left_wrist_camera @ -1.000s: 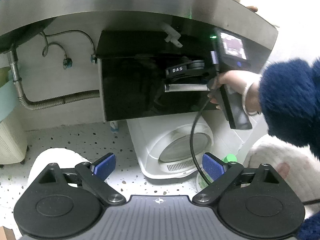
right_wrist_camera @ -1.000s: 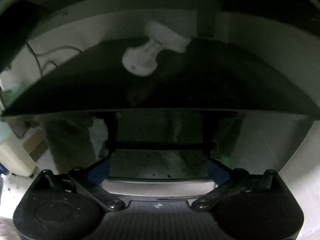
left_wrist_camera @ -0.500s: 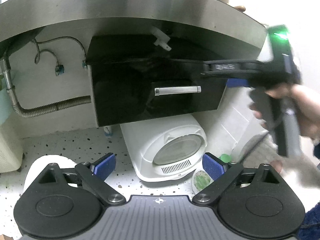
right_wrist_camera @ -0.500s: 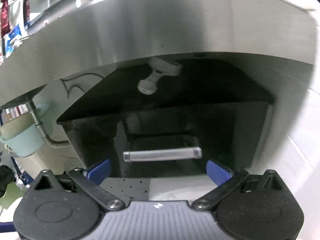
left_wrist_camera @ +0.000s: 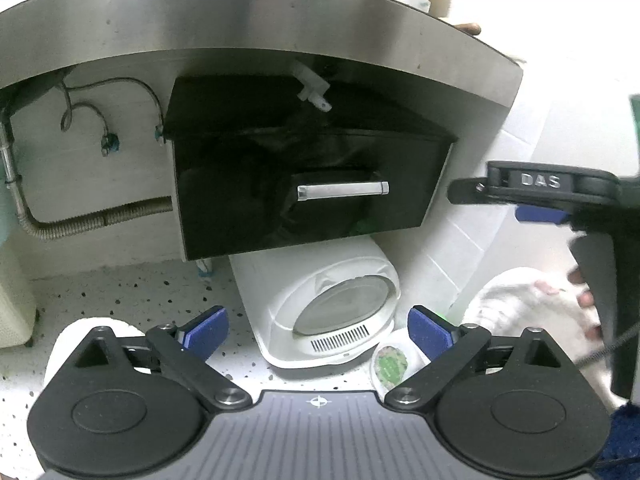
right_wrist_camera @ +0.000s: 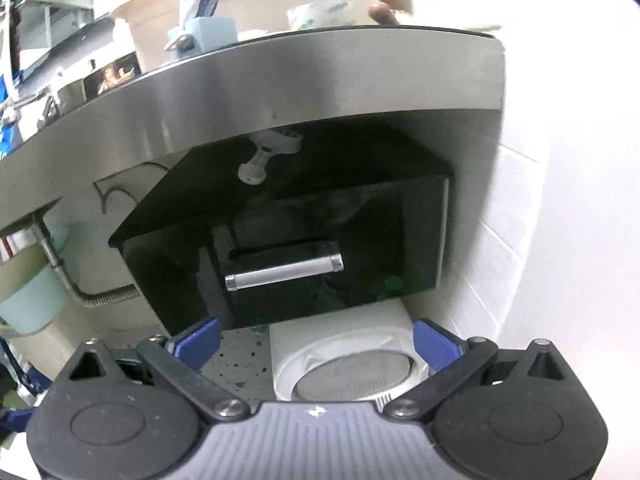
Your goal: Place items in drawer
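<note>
The steel desk (left_wrist_camera: 256,36) spans the top, items standing on it at the back. Under it hangs the black drawer (left_wrist_camera: 312,184), shut flush, its silver handle (left_wrist_camera: 343,191) free. Below sits a white appliance (left_wrist_camera: 328,312). Left claw (left_wrist_camera: 318,326) and right claw (right_wrist_camera: 316,338) are both released and carry nothing. This fits either a drawer not opened or one closed again.

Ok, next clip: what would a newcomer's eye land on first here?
The glossy black drawer with its silver bar handle, shut, tucked under the curved steel counter edge. Below it on the speckled floor sits a white round-windowed appliance. Both grippers are open and empty: the left gripper low in front, the right gripper off the handle.
</note>
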